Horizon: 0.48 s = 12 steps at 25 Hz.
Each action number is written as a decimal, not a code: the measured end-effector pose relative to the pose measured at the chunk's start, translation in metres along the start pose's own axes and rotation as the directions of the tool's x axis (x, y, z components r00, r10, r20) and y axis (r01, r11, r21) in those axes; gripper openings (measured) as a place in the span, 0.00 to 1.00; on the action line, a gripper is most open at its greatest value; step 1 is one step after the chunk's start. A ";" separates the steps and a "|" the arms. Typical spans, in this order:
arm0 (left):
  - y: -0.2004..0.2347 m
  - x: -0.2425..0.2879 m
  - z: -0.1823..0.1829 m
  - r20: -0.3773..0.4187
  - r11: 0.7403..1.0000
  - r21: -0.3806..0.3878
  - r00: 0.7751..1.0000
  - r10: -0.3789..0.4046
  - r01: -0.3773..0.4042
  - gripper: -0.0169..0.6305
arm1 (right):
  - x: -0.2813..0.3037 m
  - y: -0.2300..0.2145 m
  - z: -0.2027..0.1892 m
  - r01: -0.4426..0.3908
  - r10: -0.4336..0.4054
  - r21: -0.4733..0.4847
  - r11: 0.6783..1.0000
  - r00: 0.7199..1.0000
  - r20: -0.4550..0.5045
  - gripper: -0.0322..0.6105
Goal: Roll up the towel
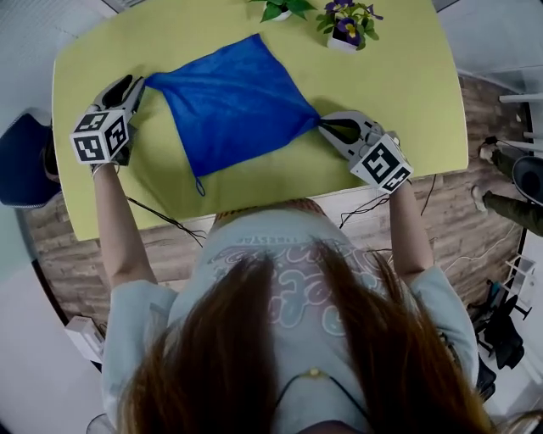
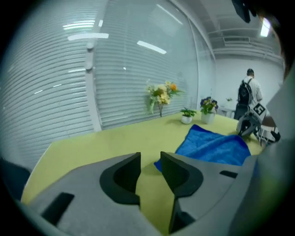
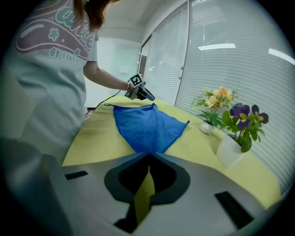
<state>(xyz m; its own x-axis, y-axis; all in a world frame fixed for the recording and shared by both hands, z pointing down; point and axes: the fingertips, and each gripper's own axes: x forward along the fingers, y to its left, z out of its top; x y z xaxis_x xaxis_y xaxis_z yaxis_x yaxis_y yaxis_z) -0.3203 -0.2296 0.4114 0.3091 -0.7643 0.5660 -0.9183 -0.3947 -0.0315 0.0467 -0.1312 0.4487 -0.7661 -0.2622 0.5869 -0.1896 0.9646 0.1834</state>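
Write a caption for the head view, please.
Right gripper pinches a corner of the blue towel on the yellow table; left gripper open at the opposite corner.

Blue towel (image 1: 233,102), yellow table (image 1: 416,93), purple flowers (image 1: 346,24)

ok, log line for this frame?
towel: spread on table, unrolled | left gripper: open, at towel corner, not gripping | right gripper: shut on opposite corner

Blue towel (image 1: 233,102), spread flat — unrolled, lying diamond-wise on table (image 1: 424,85)
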 end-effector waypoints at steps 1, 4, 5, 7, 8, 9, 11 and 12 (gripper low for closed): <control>0.003 -0.014 0.001 0.057 0.999 -0.045 0.998 -0.002 0.005 0.20 | -0.001 0.001 -0.001 -0.004 0.005 0.011 1.000 1.000 -0.003 0.07; -0.033 -0.063 0.007 0.202 0.986 -0.073 0.970 -0.134 0.152 0.21 | -0.007 0.004 0.006 -0.024 0.022 0.036 0.999 0.999 0.034 0.12; -0.058 -0.076 0.005 0.208 0.972 -0.045 0.954 -0.217 0.231 0.21 | -0.009 0.004 0.012 -0.036 0.033 0.038 0.999 0.997 0.068 0.17; -0.115 -0.092 -0.008 0.139 0.926 0.040 0.915 -0.377 0.376 0.27 | -0.011 0.005 0.026 -0.075 0.069 0.042 0.996 0.989 0.132 0.25; -0.142 -0.096 -0.019 0.075 0.900 0.091 0.898 -0.433 0.426 0.30 | -0.009 0.007 0.031 -0.102 0.096 0.036 0.994 0.985 0.143 0.26; -0.166 -0.099 -0.032 0.004 0.875 0.141 0.884 -0.468 0.463 0.32 | -0.006 0.011 0.032 -0.135 0.132 0.012 0.991 0.982 0.134 0.28; -0.204 -0.100 -0.057 -0.121 0.835 0.218 0.863 -0.490 0.505 0.34 | 0.003 0.019 0.027 -0.197 0.201 -0.060 0.979 0.977 0.074 0.30; -0.218 -0.100 -0.069 -0.170 0.822 0.243 0.857 -0.486 0.515 0.35 | 0.007 0.023 0.023 -0.220 0.224 -0.091 0.971 0.974 0.041 0.30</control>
<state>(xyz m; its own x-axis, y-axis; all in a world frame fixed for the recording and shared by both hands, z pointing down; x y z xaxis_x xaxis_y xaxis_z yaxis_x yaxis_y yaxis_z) -0.1686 -0.0320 0.4180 0.6695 -0.3768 0.6402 -0.5360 -0.8417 0.0651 0.0233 -0.1104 0.4391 -0.8139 -0.0375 0.5798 0.0405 0.9918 0.1210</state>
